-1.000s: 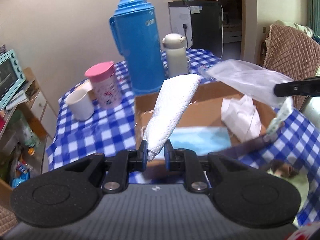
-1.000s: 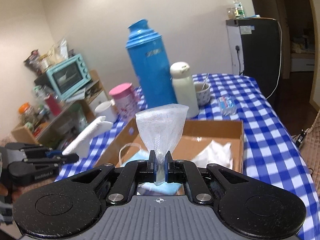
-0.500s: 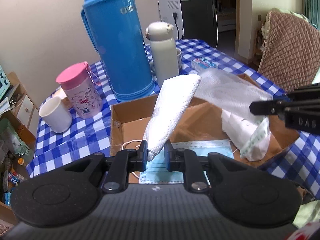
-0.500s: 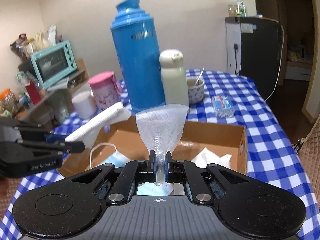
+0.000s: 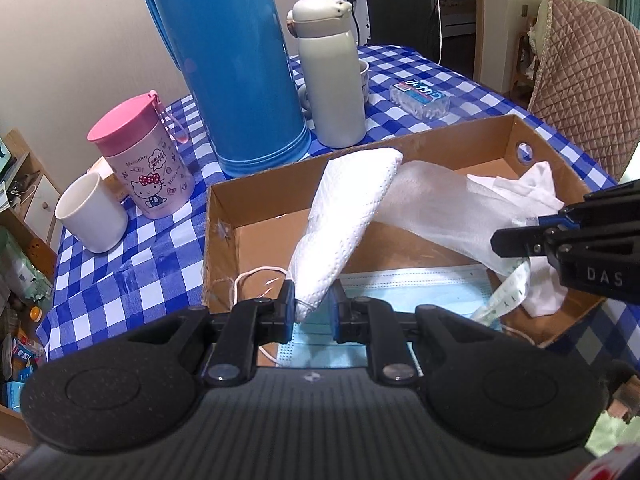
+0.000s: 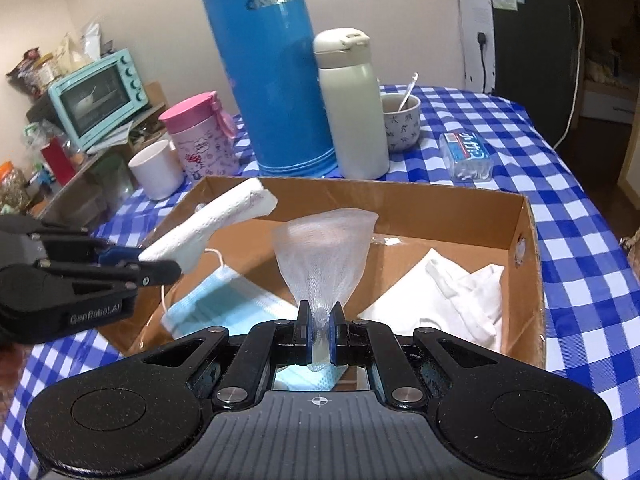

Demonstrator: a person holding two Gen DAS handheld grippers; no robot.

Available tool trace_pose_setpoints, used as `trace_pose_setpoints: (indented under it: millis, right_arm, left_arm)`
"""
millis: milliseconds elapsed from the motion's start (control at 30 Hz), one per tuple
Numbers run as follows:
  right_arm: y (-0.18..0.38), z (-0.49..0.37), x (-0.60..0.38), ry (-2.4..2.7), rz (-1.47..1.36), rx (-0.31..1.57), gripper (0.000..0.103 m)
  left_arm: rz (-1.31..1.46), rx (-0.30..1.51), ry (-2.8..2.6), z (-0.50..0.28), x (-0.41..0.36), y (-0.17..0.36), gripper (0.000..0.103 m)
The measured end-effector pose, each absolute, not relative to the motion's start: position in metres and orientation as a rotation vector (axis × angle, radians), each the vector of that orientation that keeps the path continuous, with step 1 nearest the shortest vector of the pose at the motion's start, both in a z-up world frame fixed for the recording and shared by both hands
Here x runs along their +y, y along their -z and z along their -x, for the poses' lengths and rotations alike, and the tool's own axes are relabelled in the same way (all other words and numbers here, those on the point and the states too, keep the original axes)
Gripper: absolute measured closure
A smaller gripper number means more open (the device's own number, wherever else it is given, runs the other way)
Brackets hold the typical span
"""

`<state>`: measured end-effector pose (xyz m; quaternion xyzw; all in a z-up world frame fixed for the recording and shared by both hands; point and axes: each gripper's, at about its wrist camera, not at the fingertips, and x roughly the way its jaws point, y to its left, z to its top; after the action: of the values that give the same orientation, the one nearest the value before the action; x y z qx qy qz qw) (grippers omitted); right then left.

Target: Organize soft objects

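Cardboard box [image 6: 456, 216] drop-off step: left tool [image 5: 312, 306] clamps paper towel [image 5: 348, 208], right tool [image 6: 319, 330] clamps mesh bag [image 6: 324, 252]; next, lower and release inside.

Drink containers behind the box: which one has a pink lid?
The Hello Kitty tumbler, standing between the white mug and the tall blue thermos; the cream flask has a cream lid.

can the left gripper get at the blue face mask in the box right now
Probably not: the left gripper is shut on a folded paper towel. The face mask lies uncovered just below.
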<state>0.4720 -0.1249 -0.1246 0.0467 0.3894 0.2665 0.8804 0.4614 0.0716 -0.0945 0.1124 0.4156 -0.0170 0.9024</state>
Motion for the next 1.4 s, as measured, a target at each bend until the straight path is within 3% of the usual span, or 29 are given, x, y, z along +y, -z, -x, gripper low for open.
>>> trace_pose_setpoints:
  millis: [133,267,367,533,633,667,700,1400]
  right_arm:
    - [0.129,-0.481,-0.124,-0.538,-0.136,0.835,0.092]
    - [0.131,-0.483,-0.126,-0.503,-0.146,0.832,0.049]
    - [0.131,-0.482,-0.126,-0.492,-0.127,0.825,0.042]
    - [0.132,-0.482,-0.130,-0.480,-0.126,0.830,0.040]
    - [0.131,-0.481,-0.131,-0.482,-0.120,0.831,0.040]
    - [0.130,-0.480,-0.131,-0.484,-0.111,0.831,0.040]
    - [0.130,-0.480,-0.131,-0.486,-0.104,0.828,0.039]
    - [0.113,-0.454,-0.139,-0.493,-0.086,0.823,0.039]
  left_arm:
    - [-0.234,0.873,0.030,-0.468,0.073,0.100,0.086]
    - [-0.234,0.888,0.025,-0.471,0.073,0.106,0.086]
    - [-0.229,0.894,0.028,-0.472,0.073,0.108,0.086]
    - [-0.226,0.896,0.023,-0.474,0.073,0.110,0.084]
    - [-0.237,0.875,0.010,-0.474,0.071,0.111,0.069]
    - [-0.243,0.873,-0.003,-0.474,0.070,0.111,0.055]
    - [-0.246,0.868,-0.010,-0.474,0.070,0.111,0.051]
    - [-0.174,0.875,-0.005,-0.452,0.077,0.094,0.050]
